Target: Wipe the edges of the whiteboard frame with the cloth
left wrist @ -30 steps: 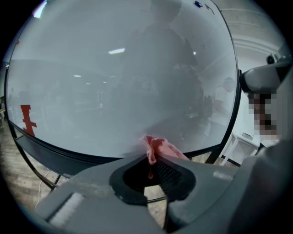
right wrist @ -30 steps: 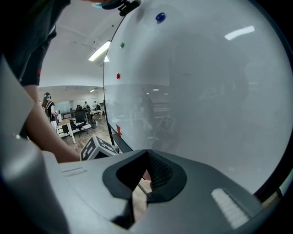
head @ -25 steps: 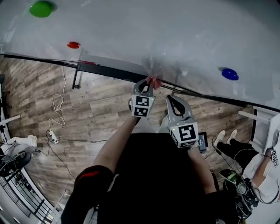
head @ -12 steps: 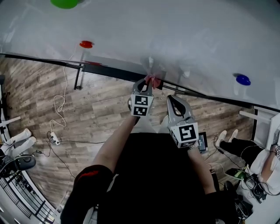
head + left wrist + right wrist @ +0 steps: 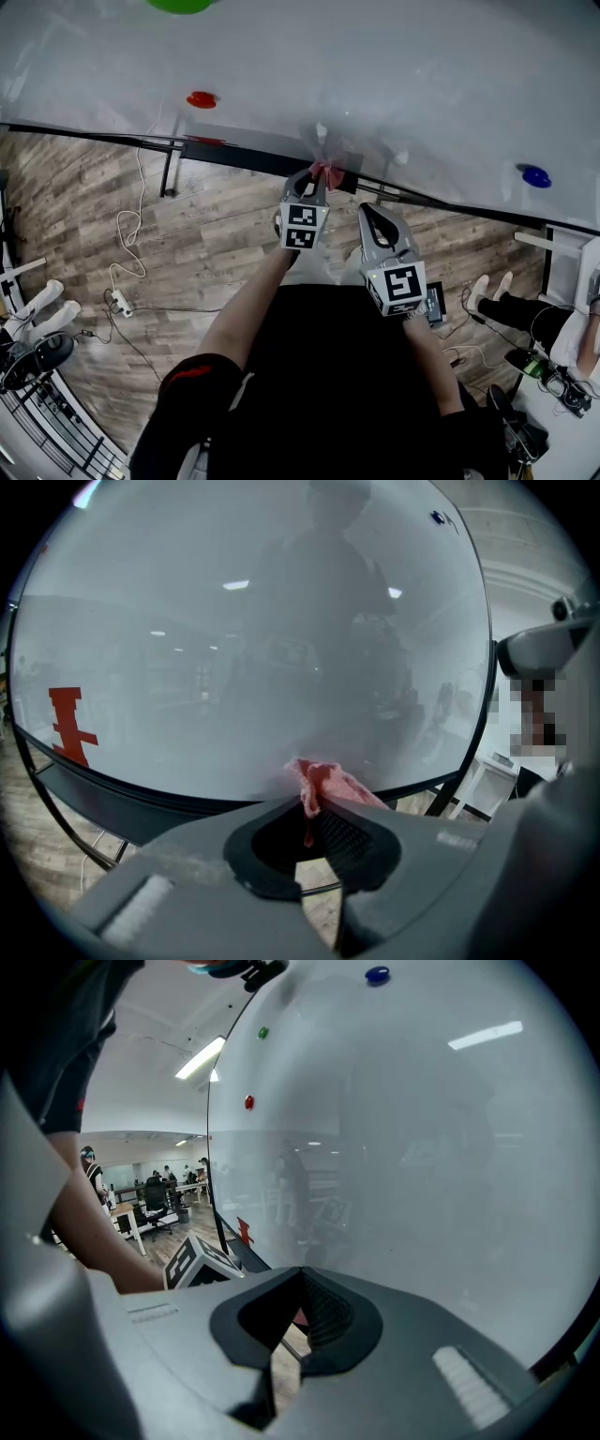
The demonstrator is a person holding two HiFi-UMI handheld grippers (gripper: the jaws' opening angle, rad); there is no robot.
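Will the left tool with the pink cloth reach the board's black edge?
Probably yes: the left tool pinches the pink cloth right at the black edge, with nothing between.

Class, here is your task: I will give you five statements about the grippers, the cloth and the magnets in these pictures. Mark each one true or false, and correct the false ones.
1. The left gripper is shut on the pink cloth. True.
2. The right gripper grips the cloth too. False: its jaws are together with nothing between them.
3. The cloth sits at the whiteboard's dark lower frame. True.
4. The blue magnet lies on the floor. False: it sits on the whiteboard.
5. In the head view, the red magnet is left of both grippers. True.
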